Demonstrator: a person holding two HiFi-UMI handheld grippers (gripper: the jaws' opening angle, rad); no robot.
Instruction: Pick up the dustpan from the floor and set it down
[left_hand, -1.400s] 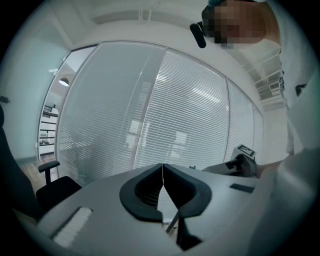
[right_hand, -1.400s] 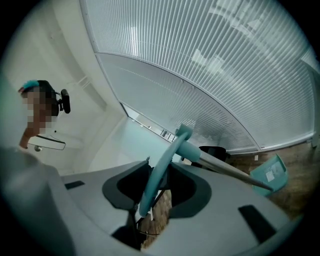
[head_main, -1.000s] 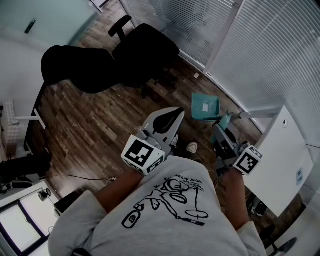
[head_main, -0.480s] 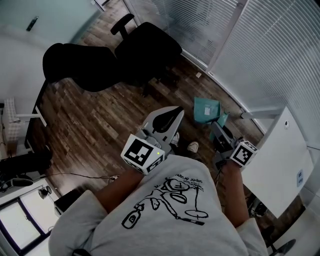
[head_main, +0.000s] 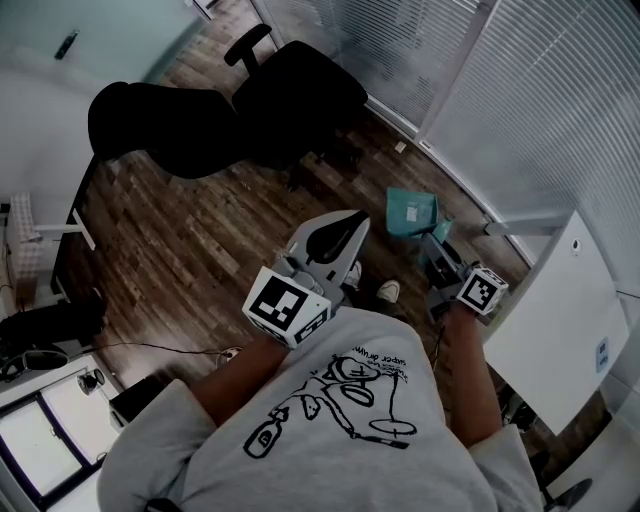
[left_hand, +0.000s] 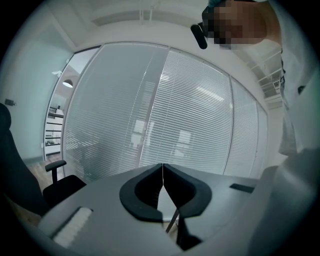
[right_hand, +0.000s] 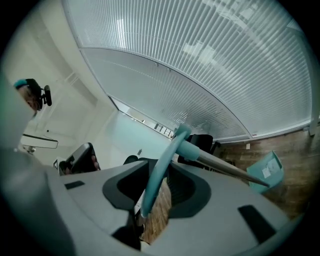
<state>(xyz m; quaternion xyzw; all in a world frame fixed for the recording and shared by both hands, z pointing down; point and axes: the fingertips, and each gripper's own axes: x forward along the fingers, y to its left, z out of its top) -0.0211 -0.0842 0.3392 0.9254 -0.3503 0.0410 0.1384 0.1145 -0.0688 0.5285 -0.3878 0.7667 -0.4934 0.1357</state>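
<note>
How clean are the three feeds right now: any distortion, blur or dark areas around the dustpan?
Head view: even light, sharp; the teal dustpan stands out against the wood floor, but the black chairs lose detail. Right gripper view: heavy fisheye bows the blinds, corners go black, and the handle near the lens is soft. Left gripper view: same dark vignette, dimmer.

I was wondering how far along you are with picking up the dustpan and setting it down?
Done: the right tongs are clamped on the teal handle of the dustpan. In hand: it is low over the wood floor by the blinds; I cannot tell whether it touches. Left: rest it there and let go. The left tongs are shut and empty.
</note>
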